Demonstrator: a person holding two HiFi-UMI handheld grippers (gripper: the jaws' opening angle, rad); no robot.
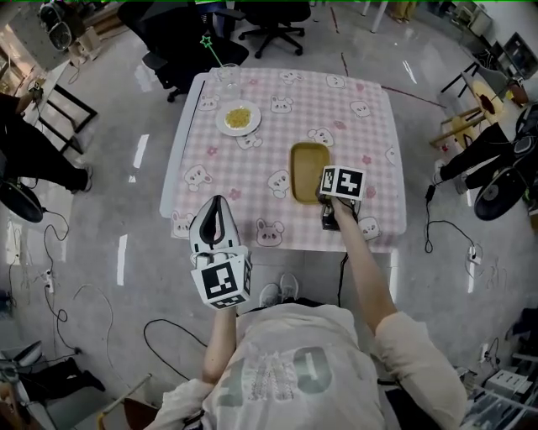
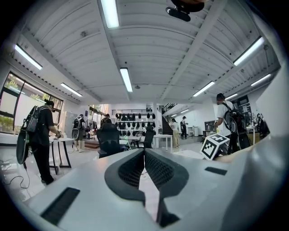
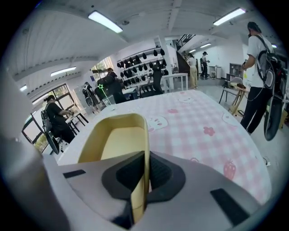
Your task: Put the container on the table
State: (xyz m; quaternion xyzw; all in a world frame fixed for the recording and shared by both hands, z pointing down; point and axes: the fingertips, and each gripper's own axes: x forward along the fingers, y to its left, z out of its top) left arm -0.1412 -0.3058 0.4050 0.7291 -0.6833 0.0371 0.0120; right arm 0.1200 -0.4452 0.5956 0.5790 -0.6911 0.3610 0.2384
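Closest in, left gripper (image 1: 218, 206) hovers level by the near edge of the table (image 1: 370, 143), jaws pressed together on nothing. Right gripper (image 1: 326, 201) tilts down, jaws pinched on the near rim of the yellow container (image 1: 308, 170), which looks to be lying on the pink checked cloth, front right, well apart from the white plate (image 1: 238, 118).

This looks like a large open lab or workshop hall, not a home. A polished grey floor (image 1: 126, 168) surrounds the pink-checked bench (image 1: 370, 143), with black office chairs (image 1: 273, 21) at twelve o'clock and a loose cable (image 1: 428, 214) at three o'clock. A ribbed ceiling carries long strip lights (image 2: 127, 79). A wall rack of dark headgear (image 2: 135, 116) stands beyond, and people with backpacks (image 2: 38, 131) work at other tables
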